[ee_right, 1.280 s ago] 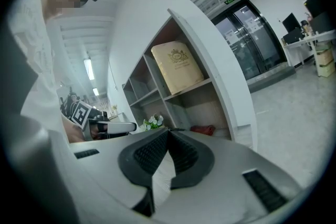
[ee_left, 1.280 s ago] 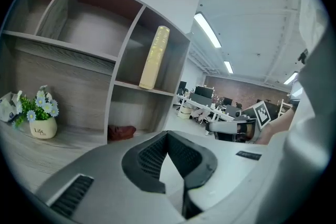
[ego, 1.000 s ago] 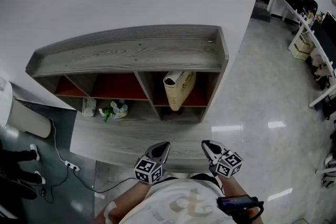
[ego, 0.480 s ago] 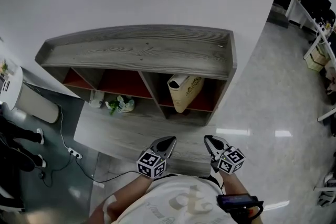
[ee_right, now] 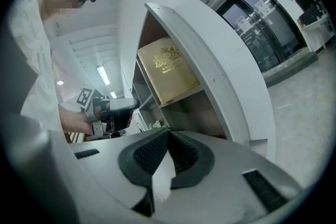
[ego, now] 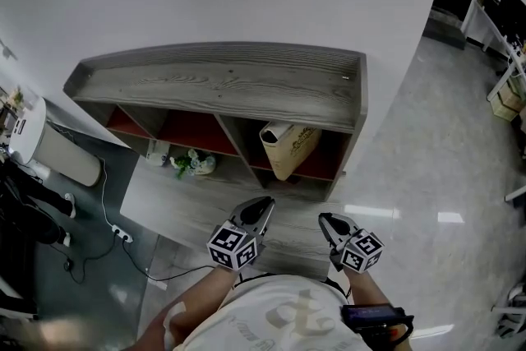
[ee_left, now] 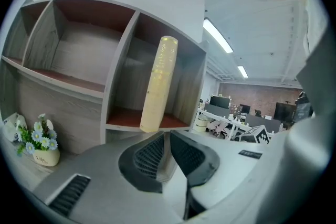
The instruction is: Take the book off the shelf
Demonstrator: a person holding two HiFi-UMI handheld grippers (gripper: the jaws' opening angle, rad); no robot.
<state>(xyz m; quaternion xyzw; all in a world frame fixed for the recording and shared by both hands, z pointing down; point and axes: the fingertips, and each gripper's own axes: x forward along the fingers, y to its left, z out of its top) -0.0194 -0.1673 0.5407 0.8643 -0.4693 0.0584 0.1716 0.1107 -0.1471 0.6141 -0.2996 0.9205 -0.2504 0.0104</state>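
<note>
Our left gripper point(ego: 265, 203) has come up and a bit nearer the grey wooden shelf with red insides point(ego: 222, 82). Its jaws have just been opening a tiny crack, with nothing between them. Our right gripper point(ego: 325, 219) has its jaws together, empty. The tall tan book point(ego: 289, 150) leans in the shelf's right box, well apart from both. We think the crack is too thin for the book, so it could get pushed and tip over

Your tan book point(ego: 288, 148), with a gold emblem on its cover, stands leaning in the right-hand compartment of the grey shelf point(ego: 222, 82). It rests on a red board, straight ahead of your left jaws.
</note>
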